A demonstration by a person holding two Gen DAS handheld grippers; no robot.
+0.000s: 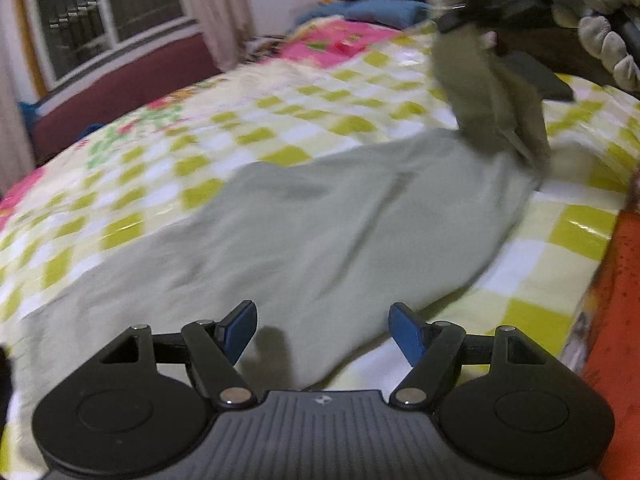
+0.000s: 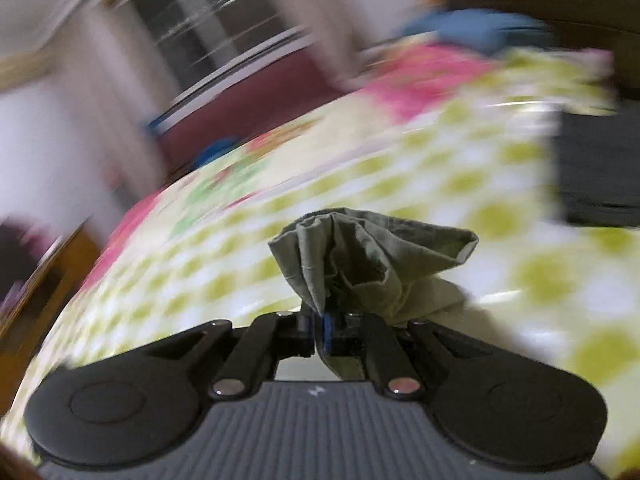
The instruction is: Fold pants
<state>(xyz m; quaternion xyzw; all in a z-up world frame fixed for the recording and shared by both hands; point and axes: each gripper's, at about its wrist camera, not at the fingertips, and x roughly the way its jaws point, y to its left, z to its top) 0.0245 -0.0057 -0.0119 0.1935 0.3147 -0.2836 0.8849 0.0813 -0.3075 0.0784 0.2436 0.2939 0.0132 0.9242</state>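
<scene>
Right gripper (image 2: 320,332) clamped on bunched hem of sage-green cotton pants (image 1: 304,216), raised off checkered yellow-white bedspread (image 1: 224,128) for folding over; left gripper (image 1: 322,330) gaping, empty.

A home bedroom is shown: a bed covered by a green-and-white checked quilt with pink floral patches (image 1: 280,120). Beyond the bed, a dark window with pale curtains (image 1: 108,20) is seen above a maroon wall band (image 1: 120,88).
</scene>
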